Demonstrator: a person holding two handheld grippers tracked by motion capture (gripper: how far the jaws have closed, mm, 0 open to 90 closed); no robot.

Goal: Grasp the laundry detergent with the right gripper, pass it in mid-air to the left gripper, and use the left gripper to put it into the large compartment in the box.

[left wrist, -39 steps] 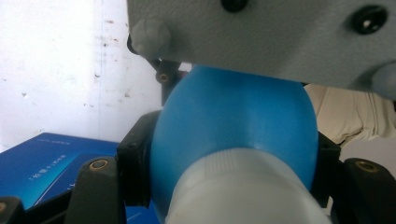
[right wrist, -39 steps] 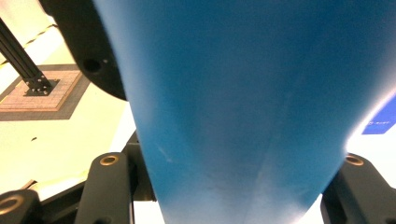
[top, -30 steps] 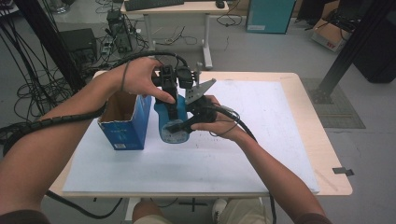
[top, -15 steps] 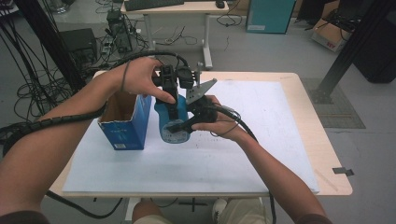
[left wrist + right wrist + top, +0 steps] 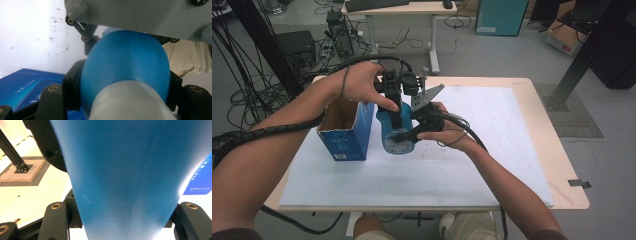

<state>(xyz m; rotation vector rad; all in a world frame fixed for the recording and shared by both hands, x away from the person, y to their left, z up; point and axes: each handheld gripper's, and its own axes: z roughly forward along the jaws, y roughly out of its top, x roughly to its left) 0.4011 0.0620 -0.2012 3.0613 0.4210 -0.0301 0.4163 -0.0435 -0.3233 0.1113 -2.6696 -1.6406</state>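
We are working at a light wooden table (image 5: 532, 95) covered by a white sheet (image 5: 492, 150), in a workshop with cables and desks behind it. An open blue carton (image 5: 346, 131) is standing on the sheet at the left, and just to its right we are holding a blue bottle (image 5: 394, 135) with both tools. The left gripper (image 5: 398, 102) is coming down from above, and in the left gripper view its jaws are pressing against both sides of the bottle's rounded shoulder (image 5: 125, 67), just past the pale ribbed cap (image 5: 130, 102). The right gripper (image 5: 412, 132) is reaching in from the side, its jaws closed against the bottle's body (image 5: 125, 182) in the right gripper view. Whether the bottle's base is resting on the sheet or hanging just above it is hard to tell from the high view. We are probably either passing the bottle between the tools or bracing it to work the cap. To do this well, we are keeping one grip firm before easing the other, keeping the bottle upright, and keeping it from knocking the carton beside it, since the smooth tapered plastic could slip between the jaws.
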